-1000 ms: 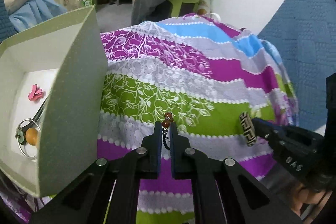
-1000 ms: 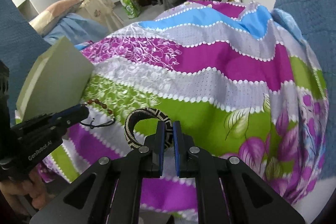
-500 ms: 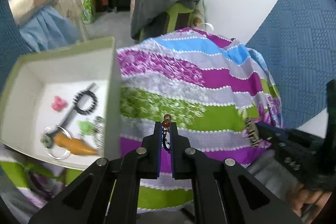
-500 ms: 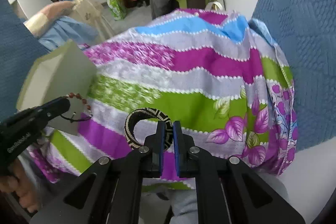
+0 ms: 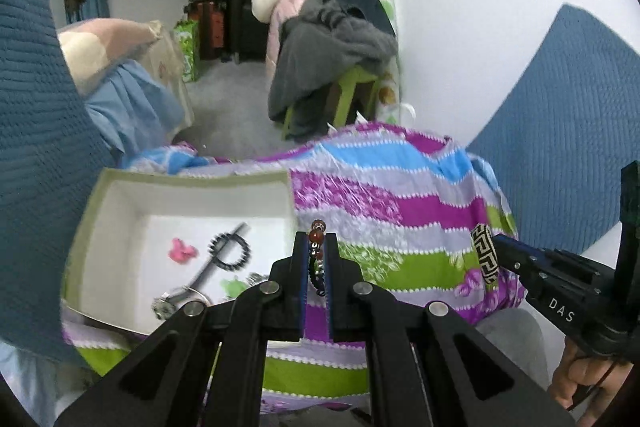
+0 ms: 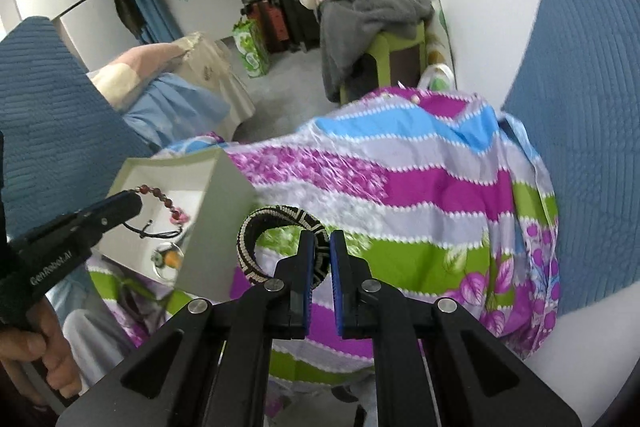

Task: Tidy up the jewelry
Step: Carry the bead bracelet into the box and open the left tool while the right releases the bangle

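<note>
My left gripper (image 5: 317,259) is shut on a red-brown beaded bracelet (image 5: 317,235) with a black cord, held in the air above the right edge of the open green box (image 5: 120,183). The bracelet also shows in the right wrist view (image 6: 160,195), hanging from the left gripper (image 6: 132,201) over the box (image 6: 216,211). My right gripper (image 6: 319,259) is shut on a black-and-cream woven bangle (image 6: 256,227), held above the striped cloth to the right of the box. The bangle shows in the left wrist view (image 5: 485,253).
The box holds a pink flower piece (image 5: 182,251), a black beaded bracelet (image 5: 232,253), a silver ring piece (image 5: 176,301) and other items. The striped floral cloth (image 5: 400,207) covers the surface. Blue quilted cushions (image 5: 36,147) flank it. Behind stands a clothes-laden stool (image 5: 352,83).
Both grippers have risen well above the cloth with their bracelets. The box's inside has come into fuller view, and the left gripper now hangs over the box's right edge.
</note>
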